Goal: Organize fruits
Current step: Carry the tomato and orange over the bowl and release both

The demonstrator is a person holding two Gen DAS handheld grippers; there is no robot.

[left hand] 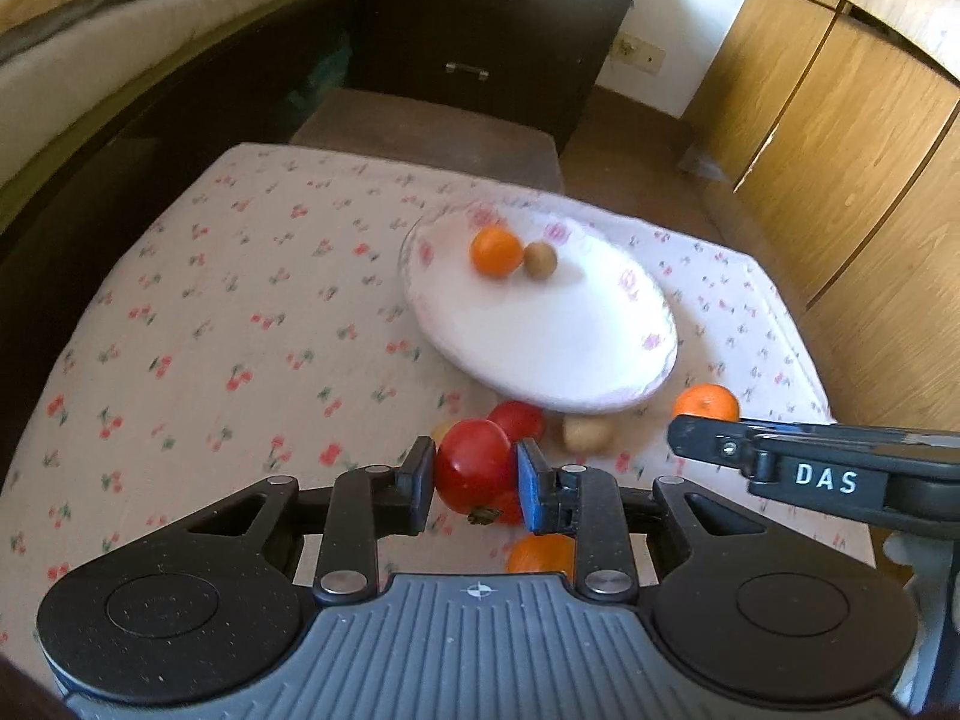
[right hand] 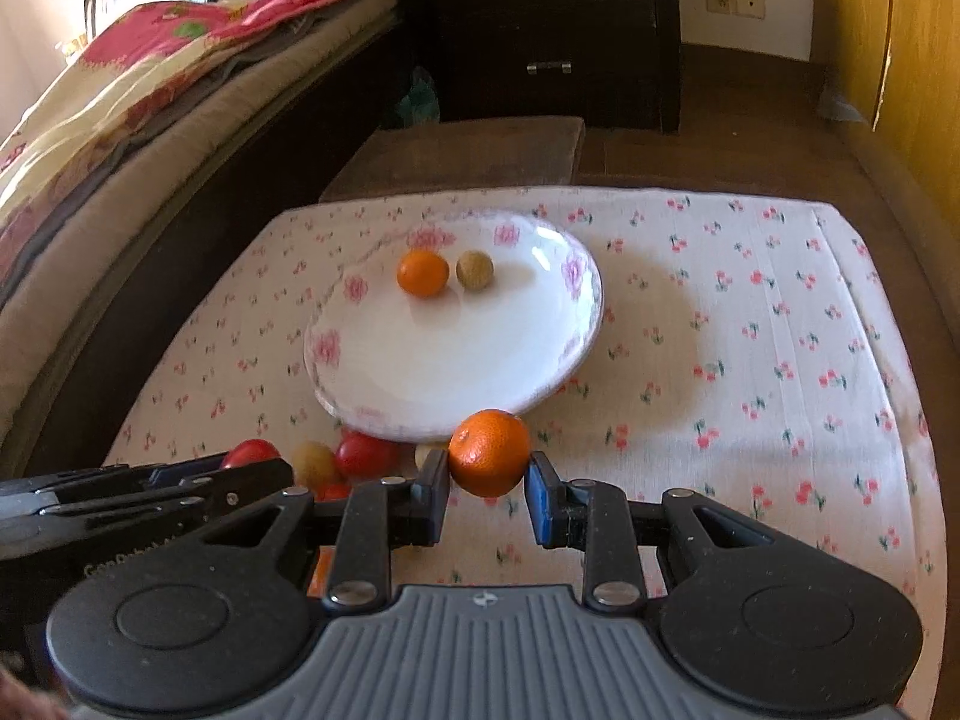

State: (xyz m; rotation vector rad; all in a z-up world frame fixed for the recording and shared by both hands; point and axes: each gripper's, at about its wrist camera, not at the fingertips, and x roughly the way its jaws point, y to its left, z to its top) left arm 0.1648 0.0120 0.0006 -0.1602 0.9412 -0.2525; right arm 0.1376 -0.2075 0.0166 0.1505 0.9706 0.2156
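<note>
Left gripper [left hand: 475, 483] jaws clamped on a glossy red tomato [left hand: 474, 465], right gripper [right hand: 487, 495] jaws gripping a dimpled orange [right hand: 489, 452] at the plate's [right hand: 480, 360] near rim, bare cloth-covered surface [right hand: 750, 360] rightward.

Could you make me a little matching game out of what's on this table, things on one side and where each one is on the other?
Things:
1. red tomato
2. large orange
3. small orange
4. white plate

Places:
A. lying on the plate
B. between the left gripper's fingers
C. on the cherry-print cloth
D. between the right gripper's fingers

Pairs: 1-B, 2-D, 3-A, 4-C
</note>
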